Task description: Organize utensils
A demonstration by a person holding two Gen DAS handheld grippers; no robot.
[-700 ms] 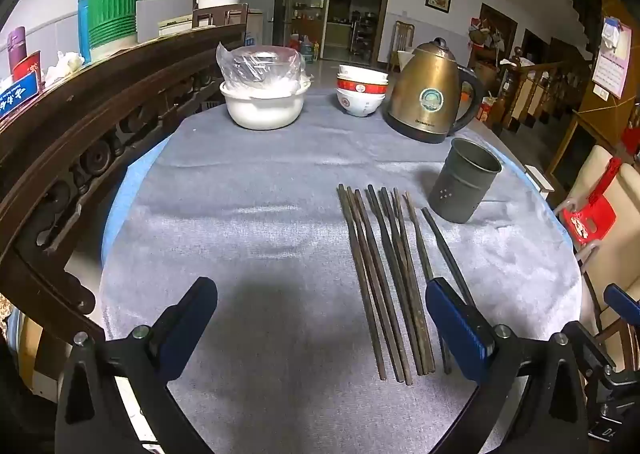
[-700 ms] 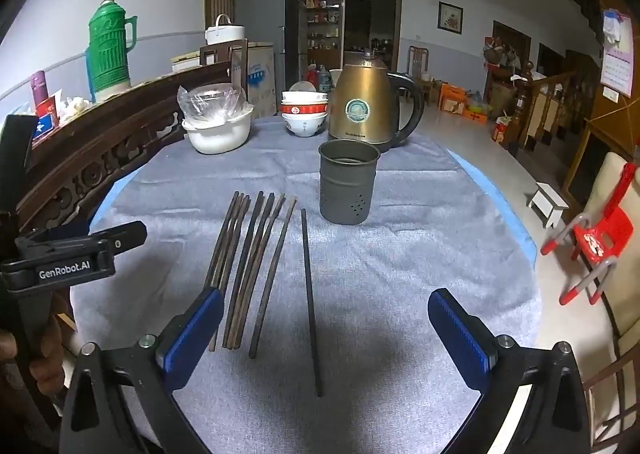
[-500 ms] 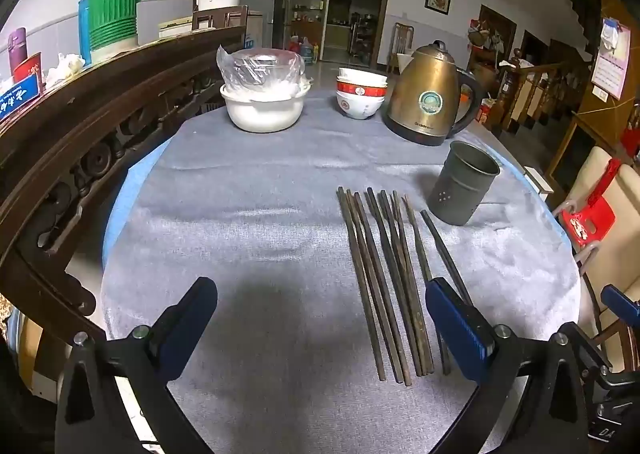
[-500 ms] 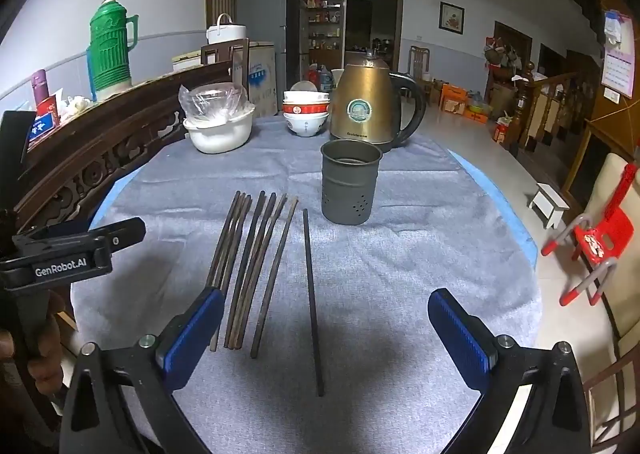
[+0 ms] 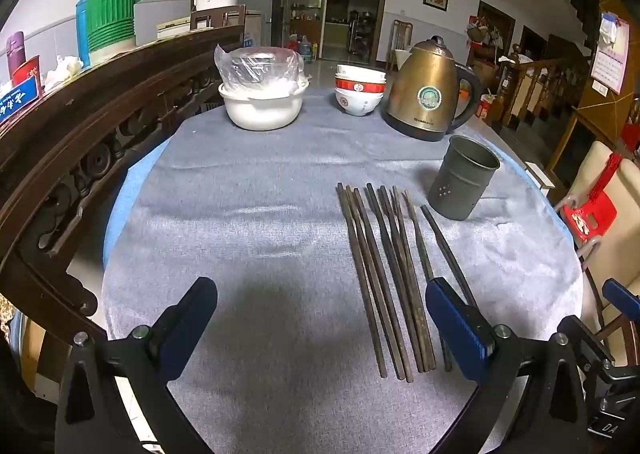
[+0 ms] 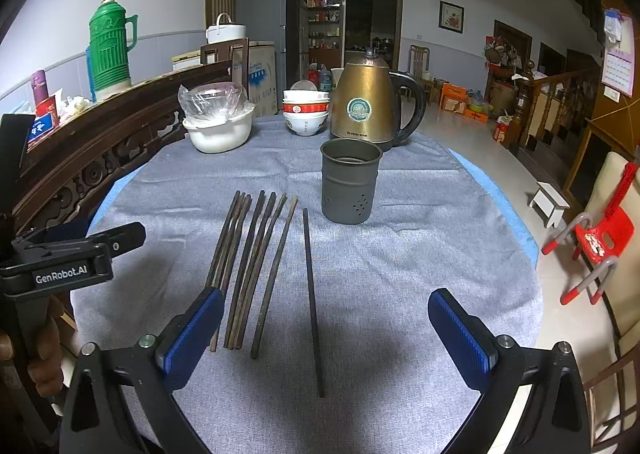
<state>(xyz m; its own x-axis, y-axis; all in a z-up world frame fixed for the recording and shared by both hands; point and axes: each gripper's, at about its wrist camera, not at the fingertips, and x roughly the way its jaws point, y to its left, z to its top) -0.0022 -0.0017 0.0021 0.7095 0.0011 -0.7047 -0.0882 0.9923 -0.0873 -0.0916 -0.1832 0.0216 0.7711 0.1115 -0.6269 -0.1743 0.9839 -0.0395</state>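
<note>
Chopsticks (image 6: 256, 270) lie in a row on the grey cloth (image 5: 248, 222), one dark stick (image 6: 311, 294) apart to the right, holder cup (image 6: 350, 184) just behind, empty as far as visible. Nothing picked yet. Right gripper (image 6: 322, 334) and left gripper (image 5: 320, 326) both spread wide, holding nothing. Next: right closes on the lone stick, drops it in the cup. Kettle (image 6: 370, 104) and bowls (image 6: 306, 112) sit behind, not blocking.

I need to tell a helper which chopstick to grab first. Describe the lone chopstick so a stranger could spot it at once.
Find the gold kettle at the far side of the grey cloth, then the grey metal cup standing just in front of it. Nearer than the cup lies a row of brown chopsticks; the lone chopstick lies apart on their right, darker and almost black.
</note>
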